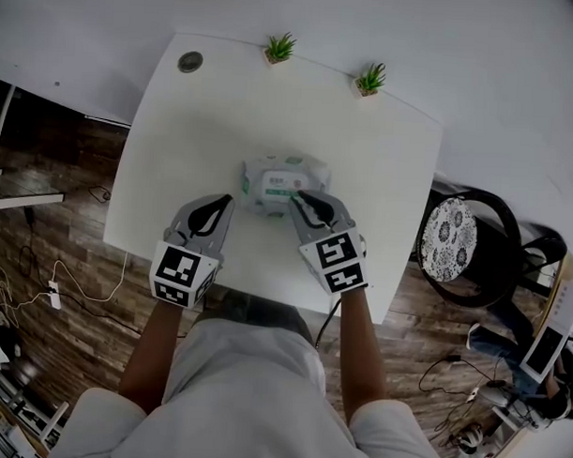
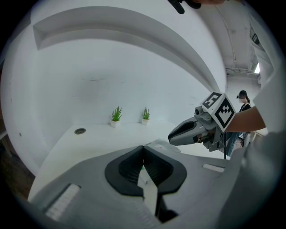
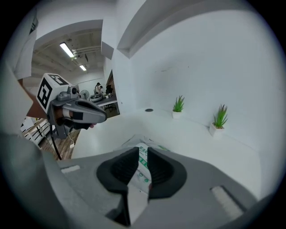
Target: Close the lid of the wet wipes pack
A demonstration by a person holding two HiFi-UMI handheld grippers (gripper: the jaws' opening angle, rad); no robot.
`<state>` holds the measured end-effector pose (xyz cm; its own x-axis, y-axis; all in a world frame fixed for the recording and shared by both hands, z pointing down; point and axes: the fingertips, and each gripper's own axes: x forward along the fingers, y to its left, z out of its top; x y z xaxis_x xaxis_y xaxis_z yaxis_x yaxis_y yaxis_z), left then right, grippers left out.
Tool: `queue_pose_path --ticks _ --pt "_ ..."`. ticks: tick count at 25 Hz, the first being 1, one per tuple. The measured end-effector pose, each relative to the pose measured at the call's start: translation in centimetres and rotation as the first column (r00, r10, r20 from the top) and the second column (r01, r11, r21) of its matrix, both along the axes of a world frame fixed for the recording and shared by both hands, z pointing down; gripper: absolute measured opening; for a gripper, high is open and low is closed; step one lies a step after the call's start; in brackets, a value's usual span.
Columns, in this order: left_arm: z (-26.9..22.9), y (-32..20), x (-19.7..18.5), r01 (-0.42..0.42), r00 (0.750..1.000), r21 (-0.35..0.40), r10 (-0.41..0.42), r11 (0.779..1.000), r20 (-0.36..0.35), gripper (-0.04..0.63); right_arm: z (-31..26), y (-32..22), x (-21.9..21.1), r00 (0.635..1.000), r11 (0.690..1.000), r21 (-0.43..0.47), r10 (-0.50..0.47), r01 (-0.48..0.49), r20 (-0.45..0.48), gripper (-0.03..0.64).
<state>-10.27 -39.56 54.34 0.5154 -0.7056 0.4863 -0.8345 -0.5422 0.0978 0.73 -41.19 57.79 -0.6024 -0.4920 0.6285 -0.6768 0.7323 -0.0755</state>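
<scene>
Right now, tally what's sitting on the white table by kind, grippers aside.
wet wipes pack: 1
small potted plants: 2
round grey disc: 1
Total: 4

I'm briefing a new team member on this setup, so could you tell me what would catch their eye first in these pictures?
The wet wipes pack lies in the middle of the white table, with the left gripper and right gripper pointing at its near side. The right gripper's jaws stand slightly apart over the pack's near right corner; the left's are together. Two small potted plants stand at the far edge.
</scene>
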Motion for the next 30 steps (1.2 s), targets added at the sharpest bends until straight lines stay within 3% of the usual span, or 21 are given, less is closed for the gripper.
queue_pose_path --ticks 8,22,30 --pt "-2.7 1.5 -0.2 -0.018 1.0 0.064 0.018 0.998 -0.007 0.006 -4.3 2.0 1.1 0.992 0.99 0.086 0.109 -0.114 0.056 0.013" --pt "-8.6 5.0 -1.0 -0.024 0.999 0.196 0.03 0.98 -0.029 0.006 -9.0 8.1 3.3 0.966 0.952 0.173 0.237 -0.251 0.099 0.005" --pt "-12.4 7.2 -1.9 -0.016 0.999 0.285 0.029 0.958 -0.042 0.006 -12.3 11.1 4.8 0.945 0.908 0.264 0.302 -0.325 0.126 0.005"
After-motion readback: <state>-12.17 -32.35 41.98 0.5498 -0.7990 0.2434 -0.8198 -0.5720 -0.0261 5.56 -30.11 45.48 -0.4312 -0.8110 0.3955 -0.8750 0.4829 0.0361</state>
